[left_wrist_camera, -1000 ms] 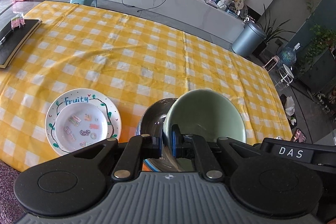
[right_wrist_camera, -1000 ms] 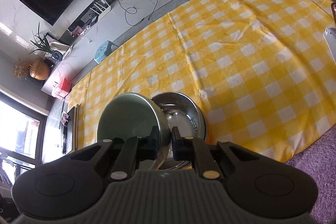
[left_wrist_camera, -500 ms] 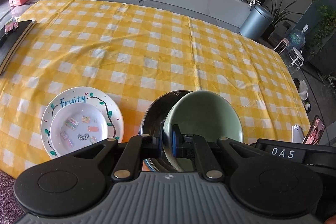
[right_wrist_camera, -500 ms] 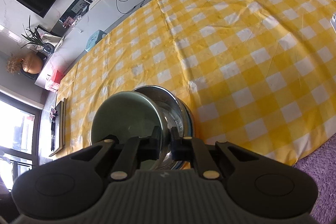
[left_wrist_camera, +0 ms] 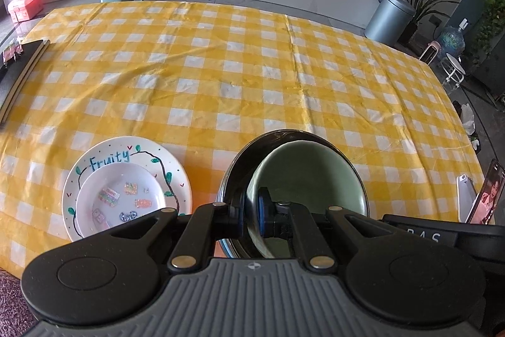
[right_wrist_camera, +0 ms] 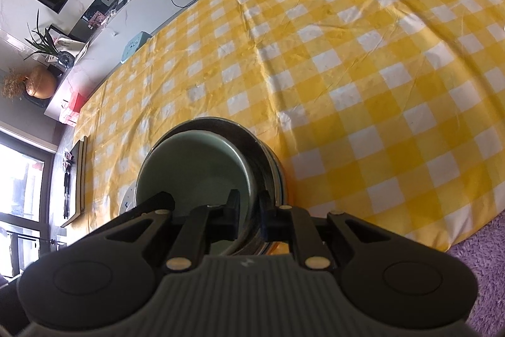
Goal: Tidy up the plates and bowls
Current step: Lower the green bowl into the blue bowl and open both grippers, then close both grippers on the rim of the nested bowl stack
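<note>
The green bowl (left_wrist_camera: 311, 179) has sunk from its tilt into the steel bowl (left_wrist_camera: 233, 176) beside the stacked plates (left_wrist_camera: 126, 191), left gripper (left_wrist_camera: 250, 212) and right gripper (right_wrist_camera: 249, 212) both clamped on its rim, so release evenly, no jolt.

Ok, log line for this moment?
left gripper: shut on green bowl | right gripper: shut on green bowl | green bowl: inside steel bowl | plates: stacked

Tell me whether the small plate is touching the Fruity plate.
Touching. The left wrist view shows the small plate lying inside the Fruity plate, resting on its face with no gap; the big plate's rim rings it all round.
</note>
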Tool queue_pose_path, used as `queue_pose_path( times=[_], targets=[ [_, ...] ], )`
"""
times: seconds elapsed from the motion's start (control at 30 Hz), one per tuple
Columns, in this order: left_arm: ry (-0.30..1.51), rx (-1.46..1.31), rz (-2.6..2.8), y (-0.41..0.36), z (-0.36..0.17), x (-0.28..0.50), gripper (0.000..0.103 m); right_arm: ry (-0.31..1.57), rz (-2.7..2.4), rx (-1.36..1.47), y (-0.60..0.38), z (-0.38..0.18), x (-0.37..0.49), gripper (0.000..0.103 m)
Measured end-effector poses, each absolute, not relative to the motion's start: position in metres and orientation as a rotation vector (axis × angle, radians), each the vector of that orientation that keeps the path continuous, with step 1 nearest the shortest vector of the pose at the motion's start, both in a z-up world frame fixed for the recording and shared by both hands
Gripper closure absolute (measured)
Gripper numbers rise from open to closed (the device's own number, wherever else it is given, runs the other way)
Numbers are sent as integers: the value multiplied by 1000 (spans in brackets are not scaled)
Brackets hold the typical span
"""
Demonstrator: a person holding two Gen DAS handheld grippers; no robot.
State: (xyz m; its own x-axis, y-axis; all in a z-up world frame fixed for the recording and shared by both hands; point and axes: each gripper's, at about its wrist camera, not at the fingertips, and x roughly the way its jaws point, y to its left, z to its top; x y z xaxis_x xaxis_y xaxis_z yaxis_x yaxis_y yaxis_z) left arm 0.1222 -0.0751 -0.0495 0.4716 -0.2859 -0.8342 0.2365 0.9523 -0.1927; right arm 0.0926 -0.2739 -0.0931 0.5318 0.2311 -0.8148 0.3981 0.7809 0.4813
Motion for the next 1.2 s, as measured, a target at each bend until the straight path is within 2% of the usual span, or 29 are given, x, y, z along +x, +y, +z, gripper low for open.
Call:
queue_pose_path(
  times=[0.37,0.67,0.77,0.83,0.9,1.0,1.07,1.2],
  targets=[
    [1019,0,-319,-79,-51,123,94,965,-134,676,-277,-77,85,90],
    [931,-9,-343,-72,-30,119,92,943,-131,692,-282,-73,79,89],
    [899,-38,-355,-66,-21,115,91,921,-112,719,-284,-71,75,68],
    [885,-56,-358,-61,-18,113,80,908,-102,720,-284,-67,73,68],
    [869,-79,-365,-54,-16,111,56,893,-96,708,-284,-62,71,60],
    [844,-96,-370,-46,-15,107,32,871,-104,674,-282,-56,67,50],
    [853,-105,-369,-40,-17,106,27,862,-120,646,-280,-54,65,45],
    [891,-162,-353,-27,-27,105,27,879,-135,616,-278,-60,63,40]
  ],
)
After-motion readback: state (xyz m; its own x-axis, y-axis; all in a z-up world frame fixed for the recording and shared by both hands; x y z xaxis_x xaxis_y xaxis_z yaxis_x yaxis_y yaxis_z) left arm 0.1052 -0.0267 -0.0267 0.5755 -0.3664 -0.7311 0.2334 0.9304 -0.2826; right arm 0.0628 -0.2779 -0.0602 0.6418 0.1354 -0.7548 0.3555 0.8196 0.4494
